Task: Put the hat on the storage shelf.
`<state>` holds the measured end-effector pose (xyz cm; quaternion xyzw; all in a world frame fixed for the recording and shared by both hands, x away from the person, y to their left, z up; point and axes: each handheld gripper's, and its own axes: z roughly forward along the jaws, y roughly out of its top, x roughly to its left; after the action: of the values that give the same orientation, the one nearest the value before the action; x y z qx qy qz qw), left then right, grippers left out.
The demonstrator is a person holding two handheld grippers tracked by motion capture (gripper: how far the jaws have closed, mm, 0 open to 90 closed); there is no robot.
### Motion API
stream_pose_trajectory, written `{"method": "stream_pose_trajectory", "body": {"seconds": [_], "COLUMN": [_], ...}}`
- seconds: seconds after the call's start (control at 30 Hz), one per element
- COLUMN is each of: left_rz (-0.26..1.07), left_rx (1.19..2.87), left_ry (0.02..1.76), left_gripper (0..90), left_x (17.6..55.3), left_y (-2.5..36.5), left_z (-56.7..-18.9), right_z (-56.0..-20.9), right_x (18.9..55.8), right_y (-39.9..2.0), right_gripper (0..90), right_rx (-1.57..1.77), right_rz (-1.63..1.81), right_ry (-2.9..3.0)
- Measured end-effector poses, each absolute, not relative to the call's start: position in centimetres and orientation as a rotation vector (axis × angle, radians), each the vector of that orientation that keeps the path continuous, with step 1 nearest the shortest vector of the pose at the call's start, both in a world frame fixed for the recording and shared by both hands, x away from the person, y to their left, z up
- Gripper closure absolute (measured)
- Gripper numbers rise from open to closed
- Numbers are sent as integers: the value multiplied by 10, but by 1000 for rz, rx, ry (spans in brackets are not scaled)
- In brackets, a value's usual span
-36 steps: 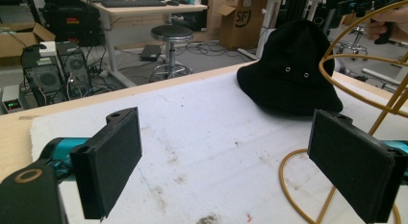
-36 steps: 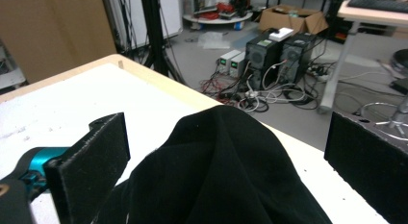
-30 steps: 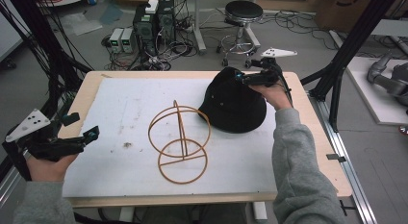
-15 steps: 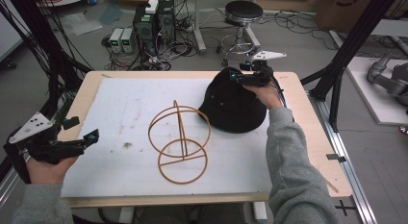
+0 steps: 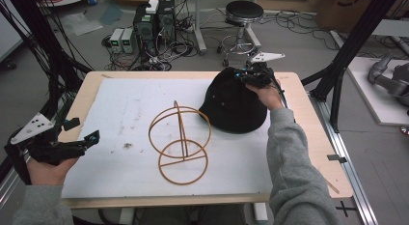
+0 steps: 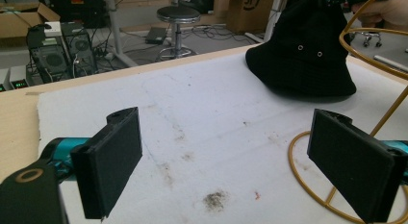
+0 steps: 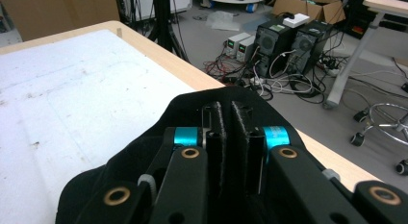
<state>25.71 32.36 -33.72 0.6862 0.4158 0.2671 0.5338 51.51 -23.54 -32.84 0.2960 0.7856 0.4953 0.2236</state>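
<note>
A black bucket hat [image 5: 234, 106] lies on the white mat [image 5: 120, 104] at the far right. My right gripper [image 5: 243, 76] reaches over its far side. Its jaws have just been closing and now pinch a fold of the hat's cloth [image 7: 144, 152] between the pads, as the right gripper view [image 7: 226, 113] shows. A tan wire hat stand [image 5: 182, 133] of rings and a rod stands mid-table, left of the hat. My left gripper [image 5: 83, 130] hovers open at the table's left edge, its jaws wide apart [image 6: 231, 161] and pointing toward the hat [image 6: 308, 60] and the stand [image 6: 289, 156].
The wooden table edge [image 5: 308, 114] borders the mat on the right. Beyond the far edge the floor holds computer boxes [image 5: 154, 22], cables and a round stool [image 5: 243, 12]. Black frame posts [image 5: 352, 46] rise at both sides.
The right gripper's jaws went from wide open over the hat's far side to pressed together on its cloth. The left hand stayed where it was.
</note>
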Motion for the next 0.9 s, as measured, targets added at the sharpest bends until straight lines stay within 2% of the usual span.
{"method": "stream_pose_trajectory", "body": {"seconds": [0.27, 0.9], "left_rz": [640, 632], "left_rx": [1634, 1636], "left_ry": [993, 974], "left_gripper": [123, 124], "left_x": [257, 256], "left_y": [323, 316], "left_z": [-337, -335], "right_z": [-321, -272], "right_x": [508, 460], "right_y": [-239, -262], "right_gripper": [870, 874], "right_rx": [797, 739], "right_rz": [1389, 1468], "right_ry": [2155, 2092]}}
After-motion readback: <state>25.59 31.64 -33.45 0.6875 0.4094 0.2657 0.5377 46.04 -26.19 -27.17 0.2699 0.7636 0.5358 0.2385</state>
